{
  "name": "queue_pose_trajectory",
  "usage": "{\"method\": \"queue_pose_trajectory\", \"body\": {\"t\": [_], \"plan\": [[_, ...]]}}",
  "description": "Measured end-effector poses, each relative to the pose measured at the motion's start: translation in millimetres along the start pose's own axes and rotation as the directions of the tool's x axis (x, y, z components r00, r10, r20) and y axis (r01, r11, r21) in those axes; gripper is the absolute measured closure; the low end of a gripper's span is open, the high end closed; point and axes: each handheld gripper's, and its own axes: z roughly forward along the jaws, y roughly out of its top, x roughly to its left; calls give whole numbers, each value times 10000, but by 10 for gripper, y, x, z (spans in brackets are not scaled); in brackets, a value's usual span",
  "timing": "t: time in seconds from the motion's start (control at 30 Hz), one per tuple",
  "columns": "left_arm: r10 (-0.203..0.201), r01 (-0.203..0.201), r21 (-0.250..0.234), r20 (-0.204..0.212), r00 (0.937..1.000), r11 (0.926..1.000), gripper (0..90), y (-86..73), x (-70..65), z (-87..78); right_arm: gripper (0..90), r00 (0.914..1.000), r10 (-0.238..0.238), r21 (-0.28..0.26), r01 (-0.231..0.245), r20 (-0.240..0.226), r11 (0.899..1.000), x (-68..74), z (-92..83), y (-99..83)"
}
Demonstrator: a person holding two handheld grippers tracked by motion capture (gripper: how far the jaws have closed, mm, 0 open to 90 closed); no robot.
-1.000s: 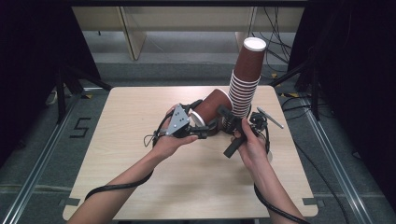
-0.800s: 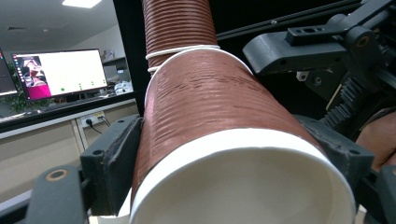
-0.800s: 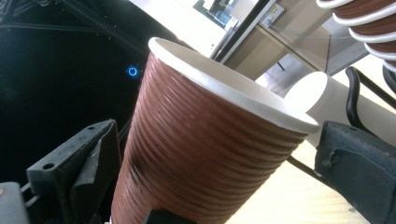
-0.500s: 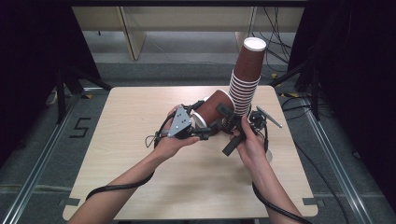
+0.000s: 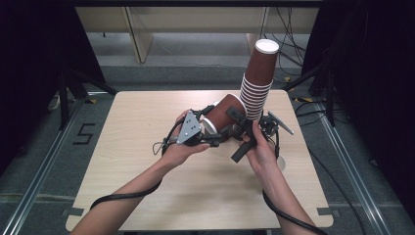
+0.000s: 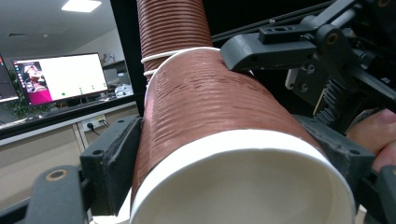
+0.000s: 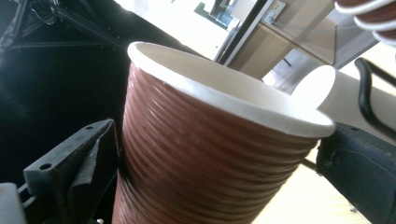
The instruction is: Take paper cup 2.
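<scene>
Nearest in the high view, the left gripper and right gripper meet above the middle of the table, both clamped on one brown ribbed cup held tilted in the air. The left gripper view adds the cup's white rim pointing toward its camera and both jaws pressed to its sides. Just behind stands the cup stack, upright near the table's far edge.

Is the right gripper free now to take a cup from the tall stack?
Probably not. The right gripper is shut on the loose cup, which the left gripper also clamps. The stack stands just behind, unobstructed otherwise.
</scene>
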Motion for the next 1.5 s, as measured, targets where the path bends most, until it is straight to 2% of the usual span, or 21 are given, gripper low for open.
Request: {"method": "queue_pose_trajectory", "body": {"t": [0.03, 0.07, 0.1, 0.17, 0.27, 0.43, 0.47, 0.53, 0.6, 0.63, 0.7, 0.83, 0.87, 1.0, 1.03, 1.1, 1.13, 1.27, 1.3, 1.33, 1.5], "plan": [[71, -71, 17, 35, 10000, 10000, 193, -1, -13, 4, 5, 9994, -321, 16, 321, 137, 9995, -14, 16, -5], [184, -184, 18, 27, 9998, 9998, 192, 2, -19, 6, 5, 9998, -56, 139, 54, 179, 9999, 4, 12, -11], [176, -176, 8, 33, 9998, 9998, 192, 7, -19, 8, 10, 9997, -45, -63, 46, 239, 10000, 5, 17, -16], [105, -105, -14, 80, 9999, 9999, 192, 8, -13, 8, 13, 9994, -335, -109, 334, -80, 9994, -17, 17, -6], [169, -169, 26, 101, 9998, 9999, 191, 0, -17, 9, 21, 9990, -382, -149, 385, 223, 9991, -3, 15, -4], [209, -210, 165, 95, 9997, 9996, 186, -12, -11, 4, 43, 9990, -368, -163, 372, 256, 9992, -12, 14, -8], [183, -185, 175, 97, 9998, 9997, 184, -16, -12, 3, 57, 9997, -160, -191, 163, 167, 9997, -9, 7, -10], [149, -151, 196, 108, 9998, 9997, 183, -19, -13, 2, 59, 9979, -481, -159, 488, 442, 9987, -8, 3, -5], [178, -181, 203, 127, 9998, 9996, 184, -19, -12, 3, 57, 9981, -450, -109, 455, 409, 9989, -9, 1, -2], [160, -163, 210, 132, 9998, 9996, 184, -19, -12, 5, 55, 9990, -178, -85, 181, 421, 9998, 6, -3, -4], [137, -139, 200, 115, 9998, 9997, 187, -17, -12, 9, 50, 9981, -481, -202, 489, 397, 9986, 7, -1, -4], [146, -150, 232, 145, 9998, 9996, 187, -21, -10, 12, 61, 9976, -501, -263, 513, 474, 9983, 4, 2, 1], [147, -152, 287, 155, 9998, 9995, 186, -24, -7, 11, 66, 9990, -125, -282, 137, 425, 9995, 19, -3, -3], [121, -127, 384, 159, 9998, 9992, 184, -40, -6, 9, 107, 9987, -169, -124, 175, 487, 9998, 21, -13, -2], [134, -140, 390, 140, 9998, 9991, 183, -43, -6, 9, 114, 9968, -604, -260, 618, 518, 9977, 4, -8, -5], [91, -96, 406, 140, 9999, 9991, 183, -42, -4, 9, 128, 9975, -568, -297, 581, 415, 9979, 7, 0, -13], [90, -96, 409, 148, 9998, 9991, 183, -41, -2, 9, 129, 9988, -279, -246, 289, 393, 9993, 25, -3, -19], [85, -91, 447, 139, 9999, 9990, 179, -41, 2, 8, 140, 9984, -337, -230, 347, 458, 9991, 33, -3, -17], [89, -95, 453, 137, 9999, 9989, 178, -40, 2, 8, 145, 9962, -663, -234, 678, 568, 9974, 19, -4, -15], [93, -99, 448, 141, 9999, 9989, 177, -40, 3, 8, 148, 9960, -726, -256, 740, 528, 9969, 19, -6, -16], [46, -53, 471, 150, 9999, 9989, 171, -42, 2, 11, 160, 9959, -726, -245, 740, 532, 9970, 22, -11, -15]]}}
